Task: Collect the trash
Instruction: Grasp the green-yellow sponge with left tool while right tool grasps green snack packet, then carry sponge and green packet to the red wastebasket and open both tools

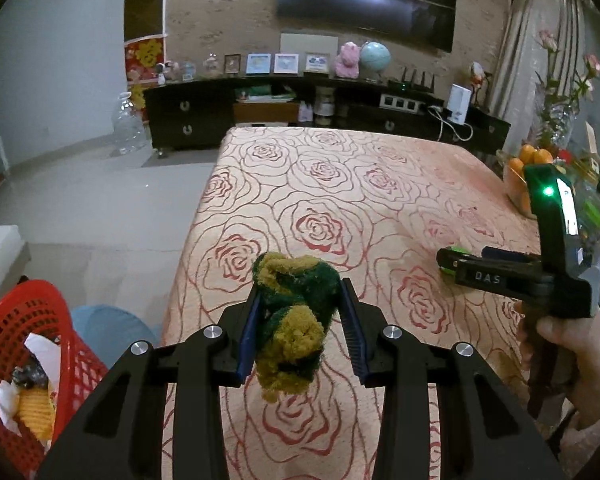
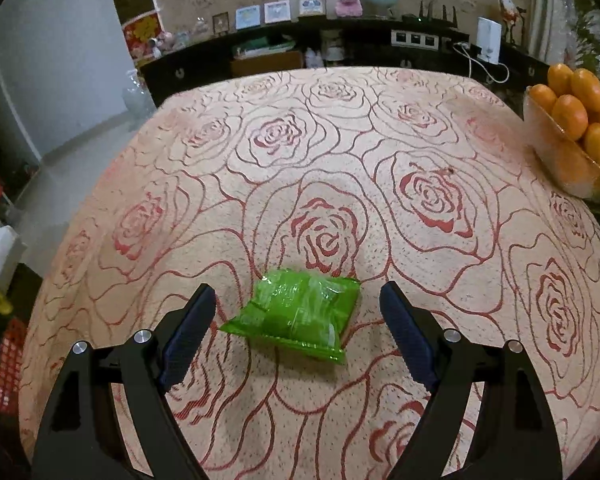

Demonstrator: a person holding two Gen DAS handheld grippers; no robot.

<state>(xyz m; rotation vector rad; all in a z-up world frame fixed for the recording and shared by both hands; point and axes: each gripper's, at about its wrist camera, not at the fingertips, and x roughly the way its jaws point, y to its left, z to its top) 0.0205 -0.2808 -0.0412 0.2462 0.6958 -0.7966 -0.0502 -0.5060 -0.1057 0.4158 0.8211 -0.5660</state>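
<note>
My left gripper (image 1: 300, 312) is shut on a crumpled green and yellow scouring sponge (image 1: 294, 320) and holds it above the near left part of the rose-patterned tablecloth (image 1: 340, 184). A red mesh basket (image 1: 24, 364) with paper and other scraps in it stands low at the left, off the table. My right gripper (image 2: 298, 320) is open, its jaws wide on either side of a green plastic packet (image 2: 300, 314) that lies flat on the tablecloth (image 2: 340, 140). The right gripper also shows in the left wrist view (image 1: 460, 268), at the right over the table.
A glass bowl of oranges (image 2: 576, 128) stands at the table's right edge, with flowers (image 1: 556, 80) behind it. A dark sideboard (image 1: 300, 112) with frames, a globe and a router runs along the far wall. A large clear bottle (image 1: 128, 124) stands on the floor at the left.
</note>
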